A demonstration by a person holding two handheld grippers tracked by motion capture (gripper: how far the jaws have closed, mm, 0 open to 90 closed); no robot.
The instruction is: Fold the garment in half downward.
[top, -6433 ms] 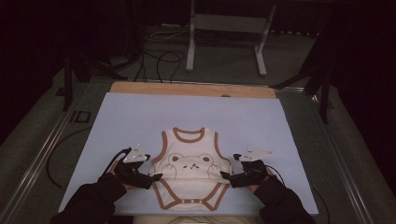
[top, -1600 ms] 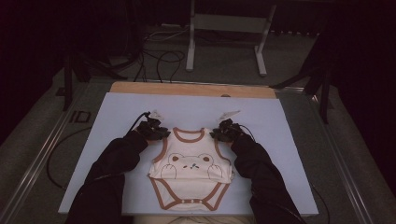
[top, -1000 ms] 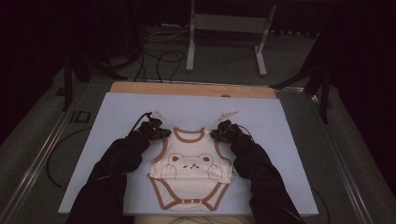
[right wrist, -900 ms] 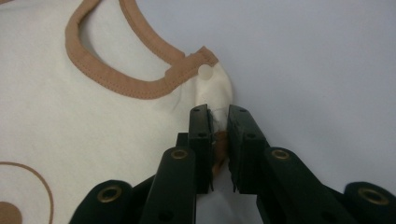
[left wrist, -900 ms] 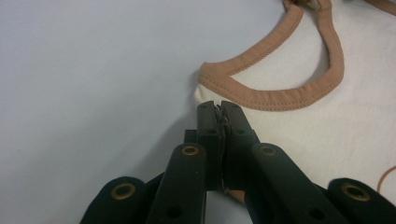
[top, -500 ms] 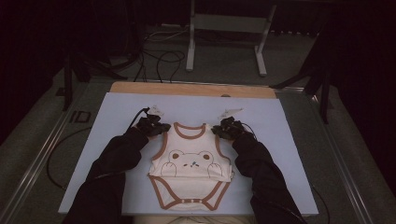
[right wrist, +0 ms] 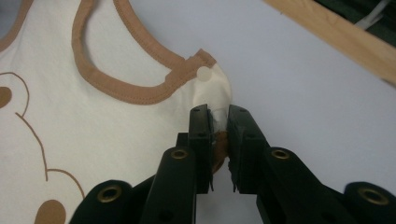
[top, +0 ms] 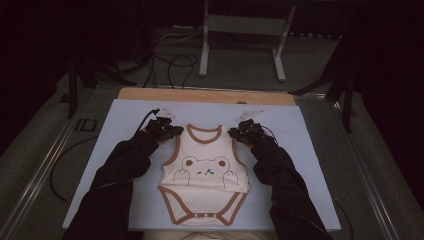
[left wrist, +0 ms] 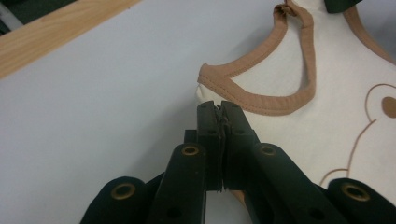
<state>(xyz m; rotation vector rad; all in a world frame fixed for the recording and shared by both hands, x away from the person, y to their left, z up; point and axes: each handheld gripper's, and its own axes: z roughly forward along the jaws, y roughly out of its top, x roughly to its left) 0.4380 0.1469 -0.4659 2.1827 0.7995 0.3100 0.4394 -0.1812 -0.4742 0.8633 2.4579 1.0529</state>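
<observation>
While the cream bodysuit (top: 204, 175) lies face up in the middle of the pale surface (top: 125, 115), its bear print showing and its snap end nearest the person, both grippers hold it by the far shoulders. At the left, the left gripper (top: 172, 131) sits at the garment's left shoulder strap, the dark sleeve (top: 120, 170) trailing back toward the near edge. In the left gripper view its fingers (left wrist: 209, 121) are pressed fully together on the edge of the cream fabric, just beside the brown-trimmed neckline (left wrist: 261, 100), with the cloth pinched flat between them. The garment's body spreads between the two arms, its brown-bound leg openings pointing to the near edge. At the right, the right gripper (top: 241, 132) meets the right shoulder strap. In the right gripper view its fingers (right wrist: 200, 121) are nearly together, clamping a bunched fold of the cream shoulder tab, which bears a round snap (right wrist: 203, 73) just beyond the tips. A wooden strip (top: 205, 95) borders the far edge of the surface.
</observation>
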